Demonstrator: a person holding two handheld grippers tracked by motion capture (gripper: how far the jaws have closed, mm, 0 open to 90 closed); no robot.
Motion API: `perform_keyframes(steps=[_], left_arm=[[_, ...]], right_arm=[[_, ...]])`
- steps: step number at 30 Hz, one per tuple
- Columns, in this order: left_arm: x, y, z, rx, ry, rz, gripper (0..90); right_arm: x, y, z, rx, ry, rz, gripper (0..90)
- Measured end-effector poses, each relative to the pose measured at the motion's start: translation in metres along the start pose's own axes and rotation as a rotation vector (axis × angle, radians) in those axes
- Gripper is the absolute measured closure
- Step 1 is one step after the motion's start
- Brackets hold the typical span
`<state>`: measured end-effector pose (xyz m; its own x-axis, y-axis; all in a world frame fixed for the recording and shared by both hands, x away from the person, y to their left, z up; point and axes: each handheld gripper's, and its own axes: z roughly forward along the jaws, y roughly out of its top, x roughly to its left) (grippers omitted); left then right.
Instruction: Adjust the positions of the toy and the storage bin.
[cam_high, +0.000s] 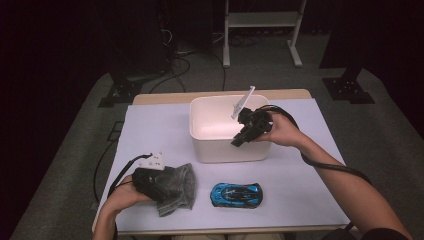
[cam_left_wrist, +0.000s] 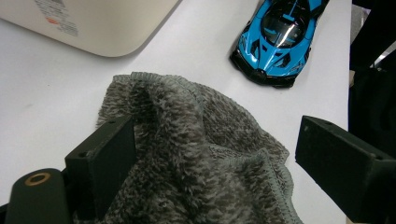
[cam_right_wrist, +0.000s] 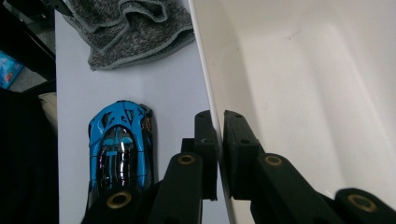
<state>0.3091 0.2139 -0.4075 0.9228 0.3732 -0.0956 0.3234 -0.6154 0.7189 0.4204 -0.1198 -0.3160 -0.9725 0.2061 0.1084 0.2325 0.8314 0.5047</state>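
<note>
from above, the white bin (cam_high: 227, 131) sits at the middle of the table (cam_high: 150, 130), with the right tool (cam_high: 239, 140) at its near right rim; the right gripper view adds what the height hides, that the two black jaws are pinched shut on the bin's thin wall (cam_right_wrist: 205, 74), one jaw outside and one inside the bin. that same view looks along the table to the blue toy car (cam_right_wrist: 122, 149), which lies just beside the bin's outer wall, and to the grey cloth (cam_right_wrist: 130, 32) farther off. the left tool (cam_high: 150, 182) rests on the cloth at the near left of the table, where the high view cannot show its jaws. the left gripper view gives them: they stand wide apart over the rumpled cloth (cam_left_wrist: 187, 158), the left-hand jaw touching the fabric, the other clear of it, nothing clamped. beyond the cloth it shows the car (cam_left_wrist: 280, 37) and a corner of the bin (cam_left_wrist: 93, 23).
</note>
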Motion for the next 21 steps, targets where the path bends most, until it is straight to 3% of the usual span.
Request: perform_keyframes(steps=[21], left_arm=[[-0.001, 0.002, 0.003, 0.004, -0.008, 0.007, 11.3]], right_arm=[[0.020, -0.006, 0.001, -0.010, -0.022, 0.013, 83.7]])
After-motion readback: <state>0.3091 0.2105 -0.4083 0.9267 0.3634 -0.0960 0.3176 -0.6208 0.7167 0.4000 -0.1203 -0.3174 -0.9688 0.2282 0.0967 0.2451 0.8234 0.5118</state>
